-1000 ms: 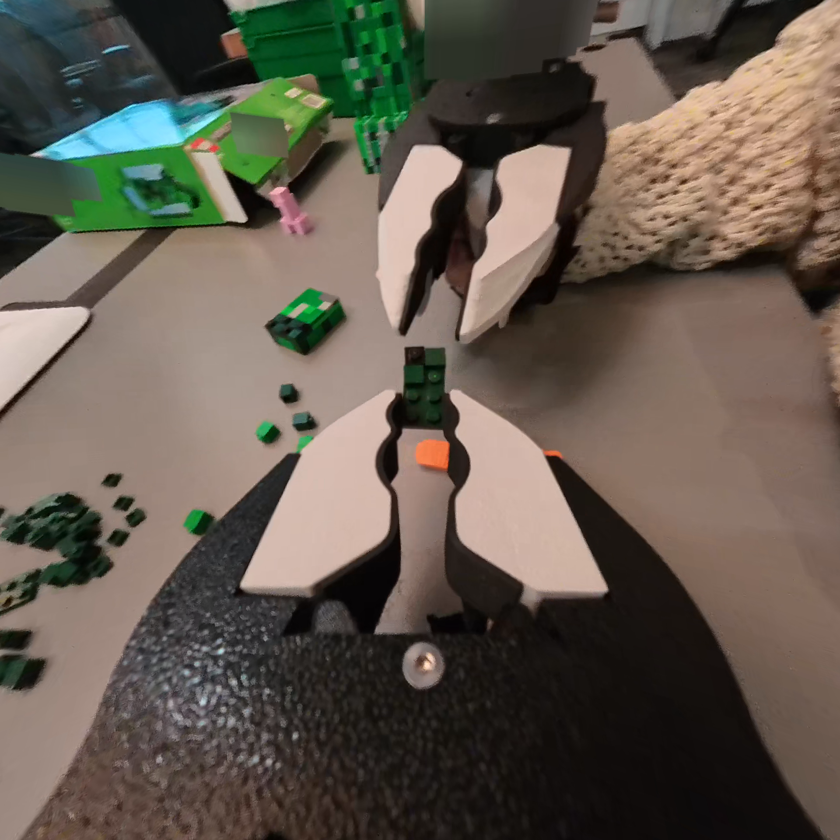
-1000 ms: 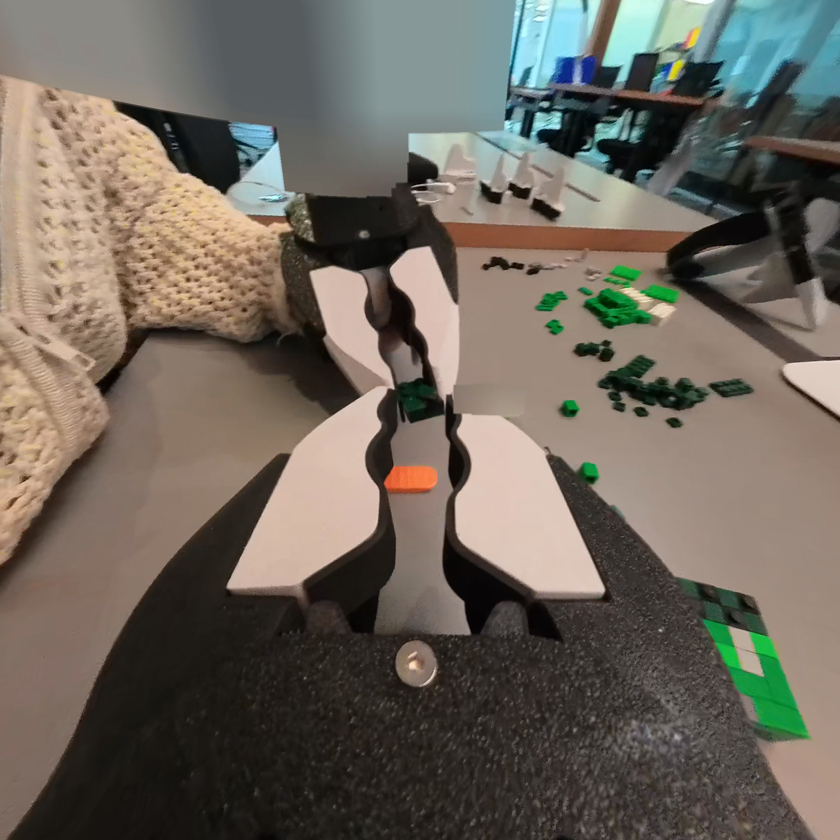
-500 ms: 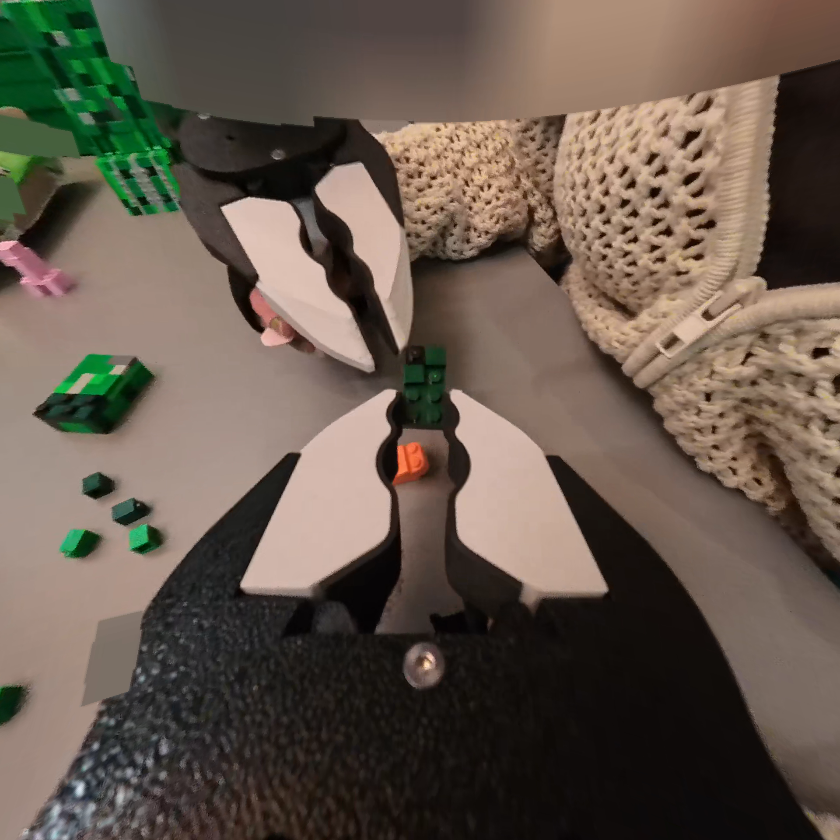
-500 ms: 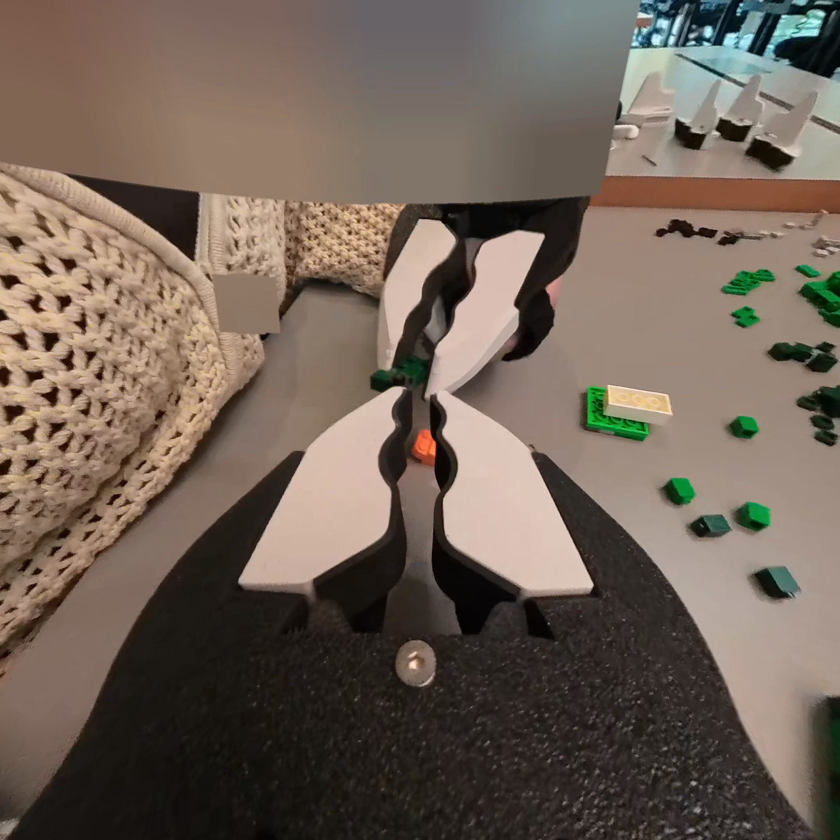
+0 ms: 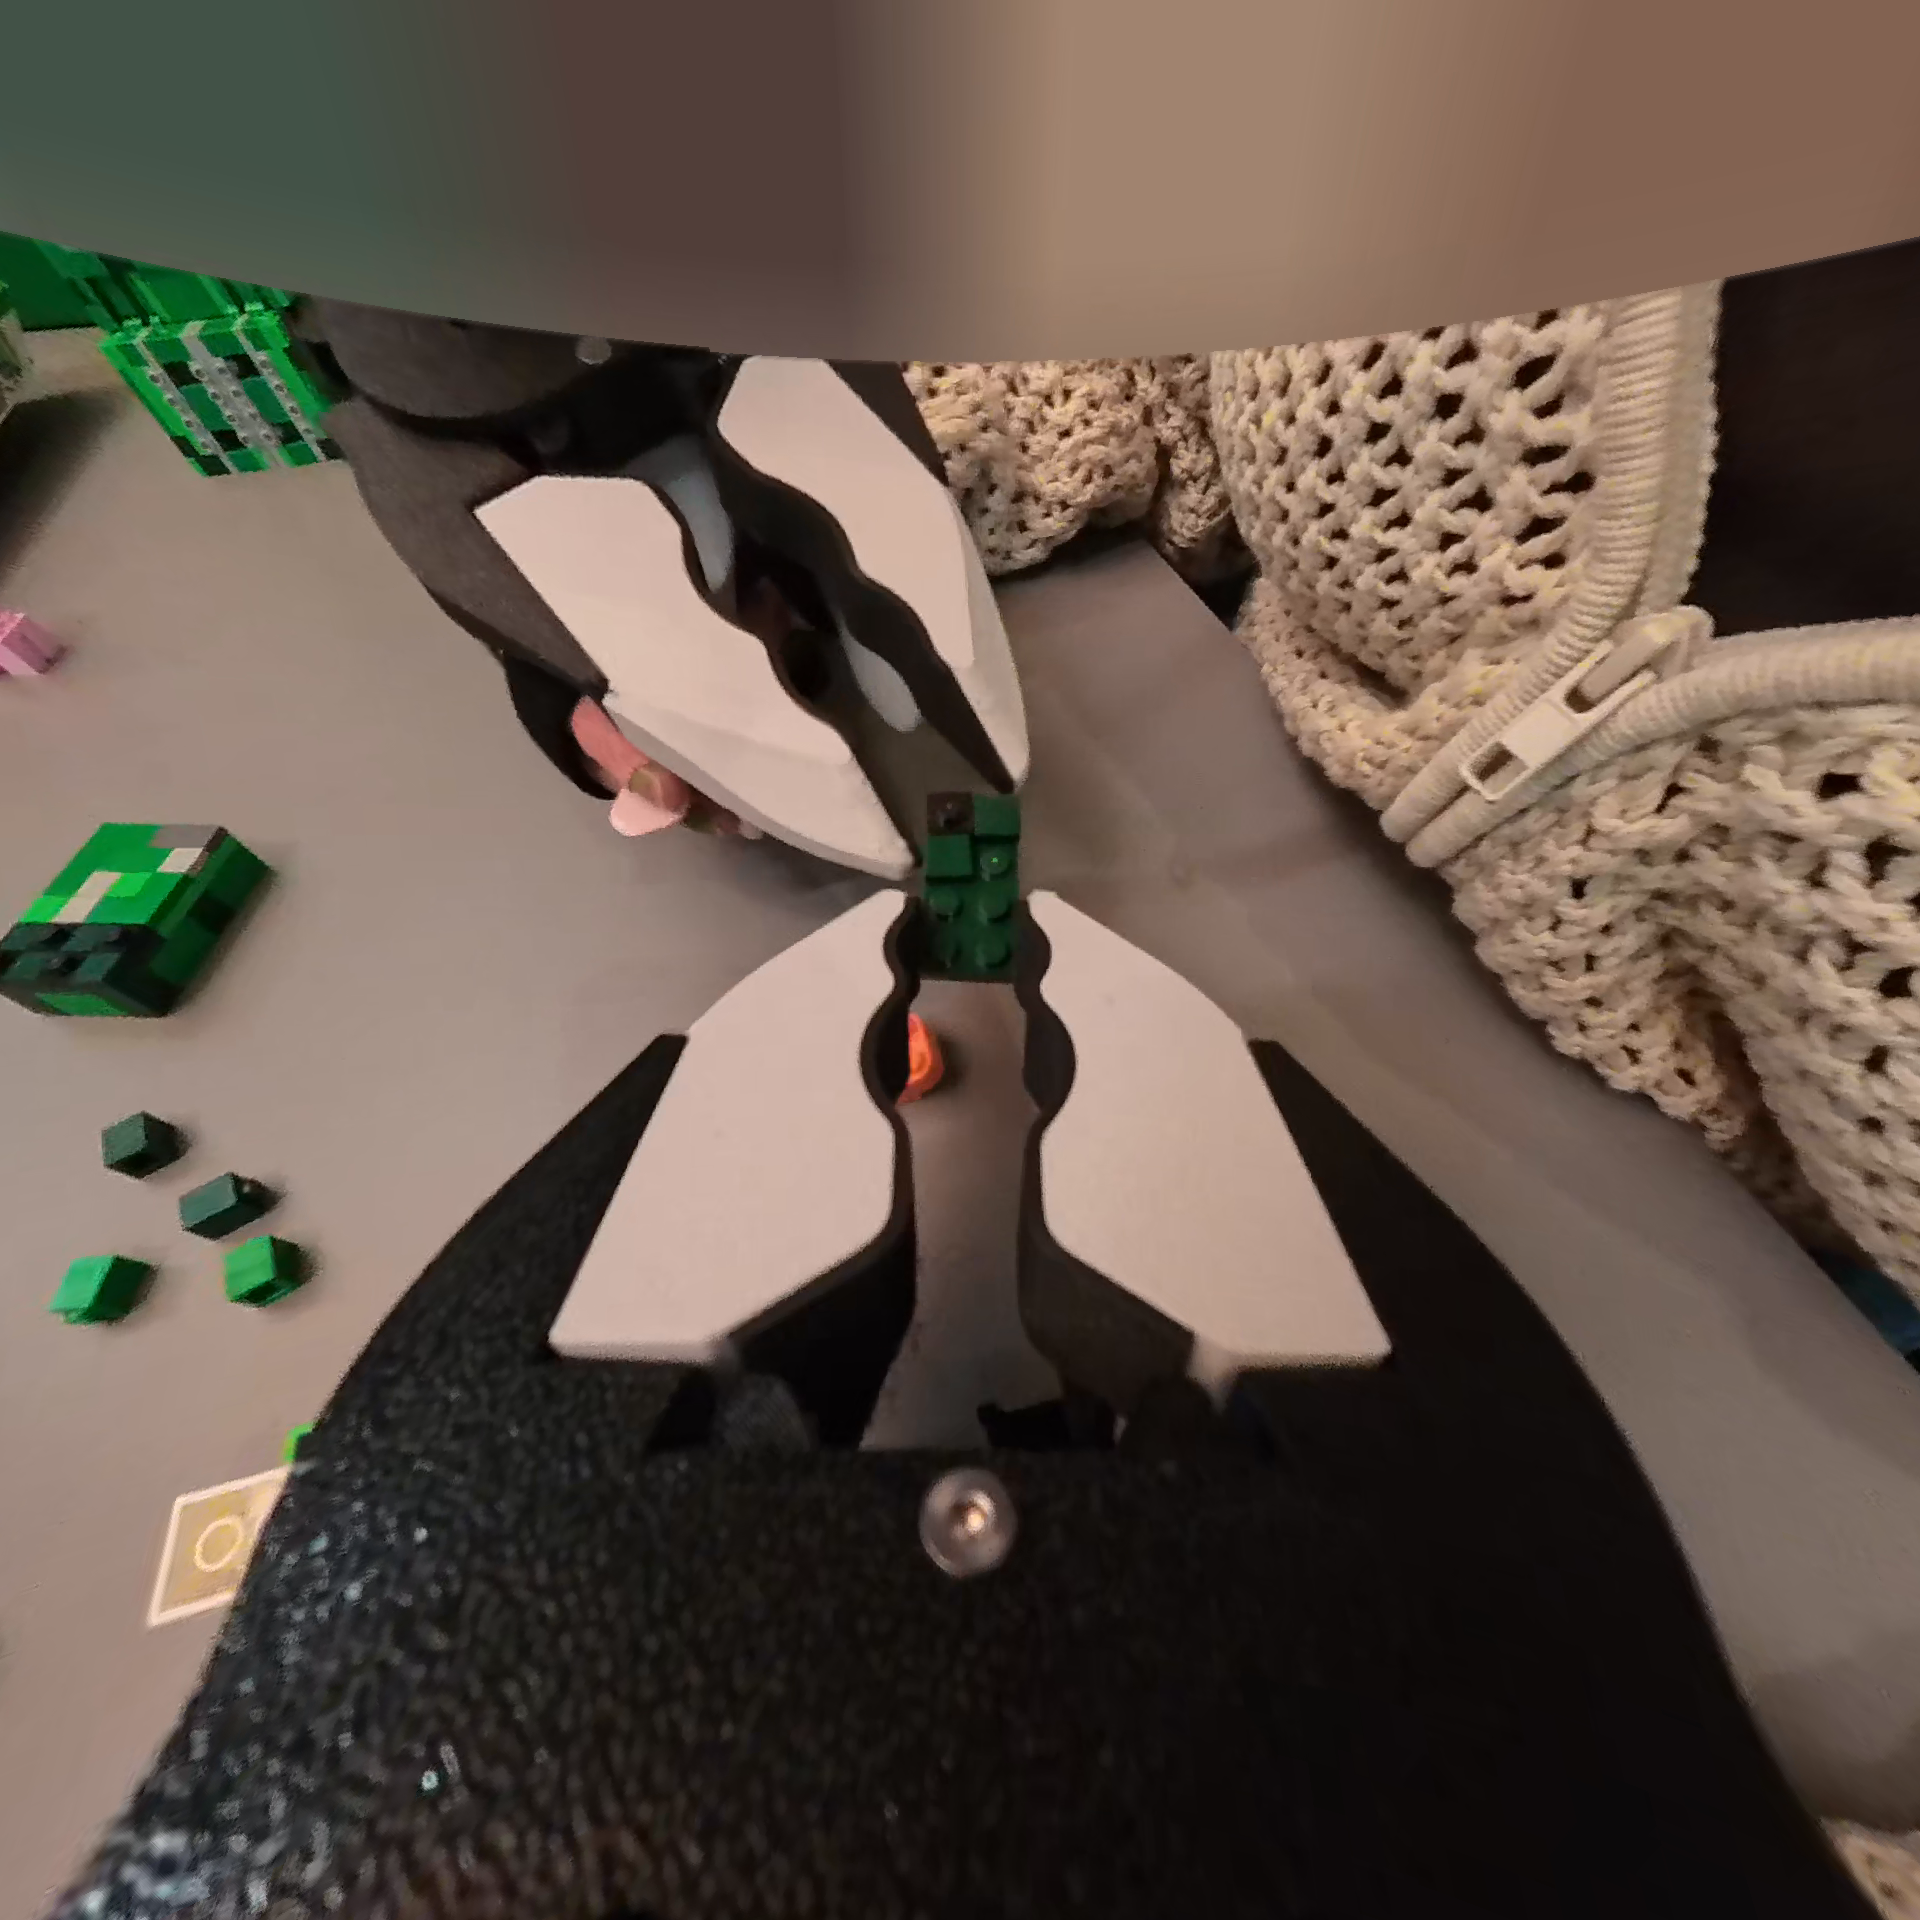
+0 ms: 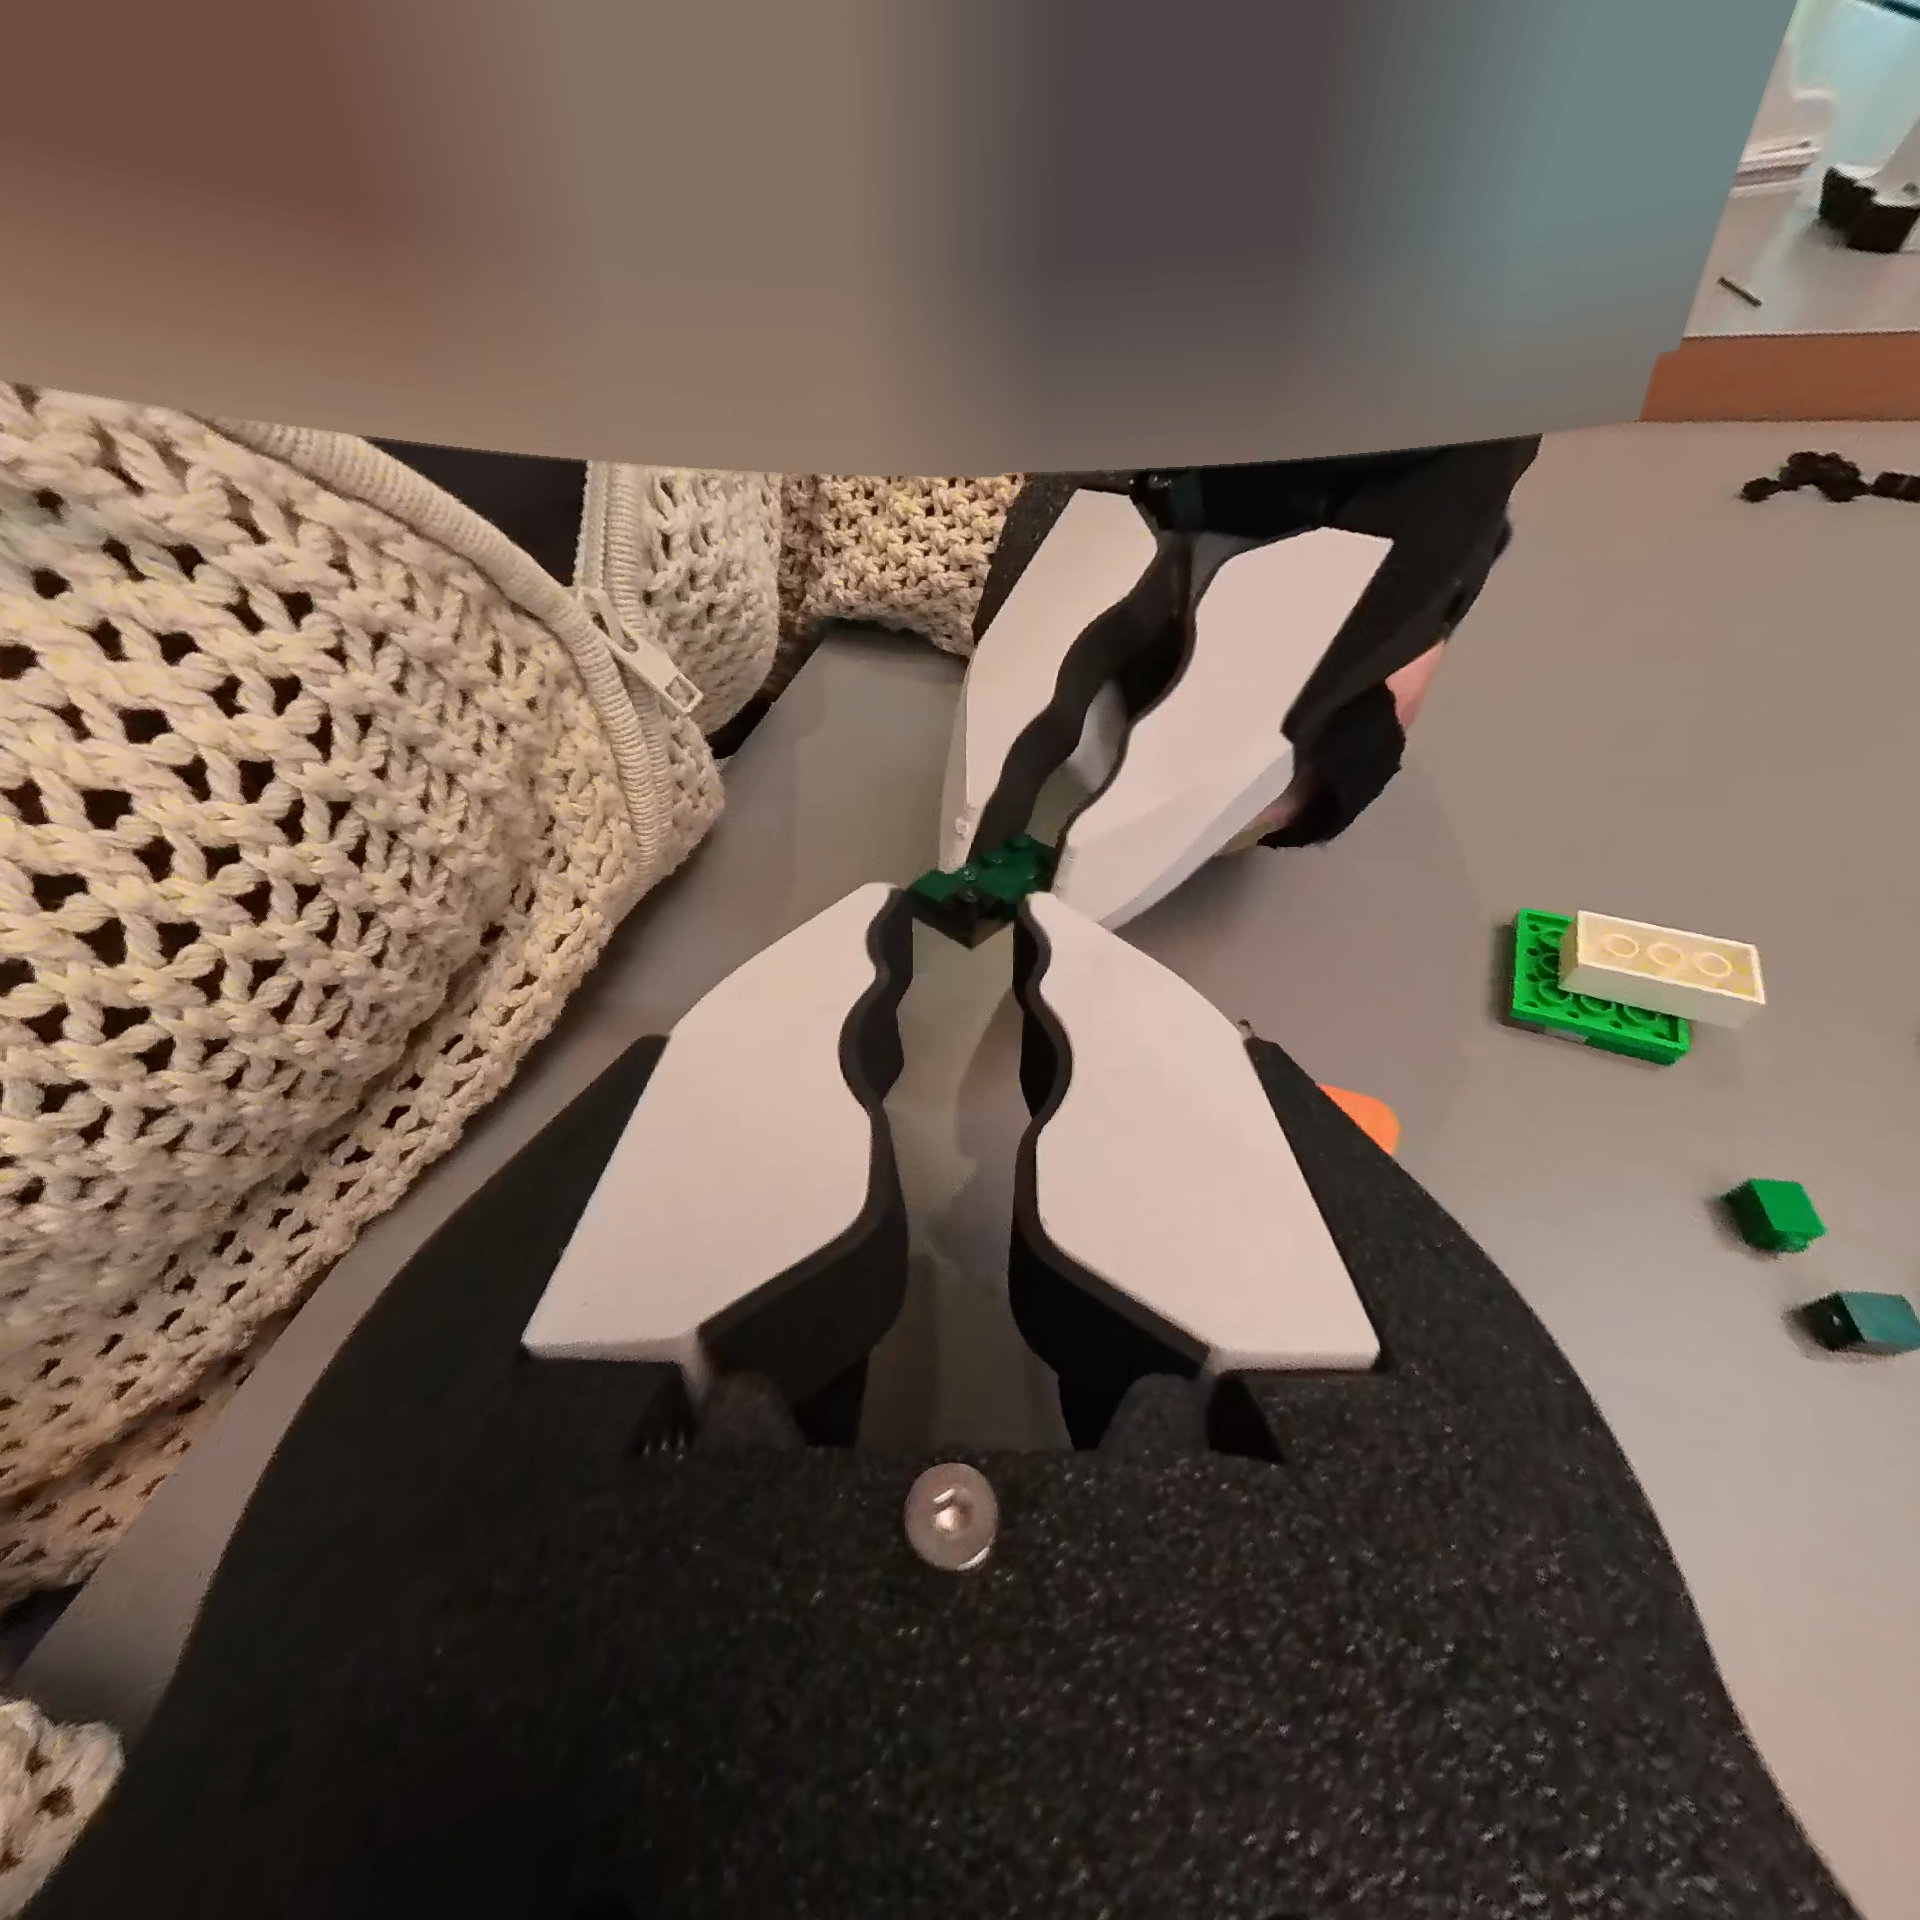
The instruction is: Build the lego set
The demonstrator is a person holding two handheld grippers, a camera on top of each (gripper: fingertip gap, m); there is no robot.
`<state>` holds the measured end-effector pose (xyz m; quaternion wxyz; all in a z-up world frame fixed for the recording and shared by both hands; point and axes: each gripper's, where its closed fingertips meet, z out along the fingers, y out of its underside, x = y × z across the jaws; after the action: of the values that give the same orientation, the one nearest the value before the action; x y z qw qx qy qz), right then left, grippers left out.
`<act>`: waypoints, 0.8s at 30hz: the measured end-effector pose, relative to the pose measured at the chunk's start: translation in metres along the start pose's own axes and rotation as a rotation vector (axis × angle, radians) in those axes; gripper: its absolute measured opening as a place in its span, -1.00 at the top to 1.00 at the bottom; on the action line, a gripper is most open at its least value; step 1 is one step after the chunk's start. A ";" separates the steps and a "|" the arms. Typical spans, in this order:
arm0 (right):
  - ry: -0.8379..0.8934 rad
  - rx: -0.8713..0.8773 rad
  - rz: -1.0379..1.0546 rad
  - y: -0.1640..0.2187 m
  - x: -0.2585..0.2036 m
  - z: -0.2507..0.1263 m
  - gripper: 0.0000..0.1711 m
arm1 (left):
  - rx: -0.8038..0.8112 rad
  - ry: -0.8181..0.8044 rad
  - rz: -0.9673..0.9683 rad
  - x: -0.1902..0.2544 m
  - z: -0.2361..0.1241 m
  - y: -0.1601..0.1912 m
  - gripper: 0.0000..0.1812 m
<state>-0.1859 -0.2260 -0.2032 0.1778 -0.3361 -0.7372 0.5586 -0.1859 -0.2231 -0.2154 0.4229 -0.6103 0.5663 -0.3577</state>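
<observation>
Left wrist view: a small dark green lego assembly [image 5: 971, 902] is seen clamped between the tips of the left gripper [image 5: 968, 940], held above the grey table [image 5: 364, 727]. From the far side of that assembly, the right gripper [image 5: 961, 826] is brought against its top end, but whether it is gripping cannot be told. Beneath the assembly an orange piece [image 5: 923, 1058] is noted, and well left of it a green block [image 5: 125, 920].

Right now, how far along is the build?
Done: a green block build stands at the back, and a smaller green-and-black assembly lies nearby. In hand: the left gripper clamps a small dark green plate stack, with the right gripper at its far end. Left: loose green bricks and a white-on-green piece.
</observation>
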 end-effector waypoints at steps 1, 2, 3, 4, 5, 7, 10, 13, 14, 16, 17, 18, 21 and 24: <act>0.013 0.003 0.007 0.000 0.002 0.000 0.77 | 0.004 -0.013 -0.011 -0.002 0.000 0.000 0.82; 0.034 0.010 0.015 -0.001 0.005 -0.001 0.76 | 0.009 -0.028 -0.024 -0.005 -0.001 -0.001 0.82; 0.041 0.021 0.018 -0.002 0.007 -0.001 0.74 | 0.016 -0.038 -0.036 -0.008 -0.002 -0.001 0.82; 0.052 0.028 0.017 -0.003 0.008 -0.002 0.73 | 0.024 -0.046 -0.045 -0.009 -0.003 -0.002 0.82; 0.073 0.032 0.010 -0.004 0.010 -0.002 0.75 | 0.028 -0.055 -0.052 -0.011 -0.004 -0.002 0.82; 0.118 0.030 0.002 -0.004 0.016 -0.002 0.76 | 0.027 -0.078 -0.064 -0.015 -0.005 -0.002 0.82; 0.161 0.026 -0.018 -0.003 0.022 -0.005 0.71 | 0.034 -0.102 -0.084 -0.020 -0.008 -0.001 0.82; 0.141 0.049 -0.021 -0.005 0.019 -0.010 0.67 | 0.053 -0.084 -0.080 -0.018 -0.010 -0.003 0.82; 0.127 0.067 -0.044 -0.008 0.016 -0.010 0.66 | 0.057 -0.077 -0.080 -0.018 -0.010 -0.004 0.82; 0.135 0.088 -0.142 -0.015 0.010 -0.006 0.65 | 0.066 -0.059 -0.113 -0.017 -0.010 -0.005 0.82; 0.160 0.084 -0.194 -0.017 0.010 -0.004 0.65 | 0.076 -0.040 -0.140 -0.016 -0.011 -0.006 0.82; 0.195 0.068 -0.239 -0.017 0.011 -0.001 0.66 | 0.088 -0.024 -0.168 -0.016 -0.011 -0.007 0.82; 0.287 0.059 -0.362 -0.021 0.016 -0.002 0.71 | 0.118 0.021 -0.221 -0.014 -0.013 -0.010 0.82; 0.342 0.044 -0.487 -0.025 0.016 -0.004 0.95 | 0.138 0.037 -0.254 -0.014 -0.015 -0.012 0.82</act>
<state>-0.2019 -0.2159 -0.1805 0.4354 -0.2346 -0.7432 0.4506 -0.1961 -0.2107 -0.1981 0.4044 -0.6398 0.4666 -0.4577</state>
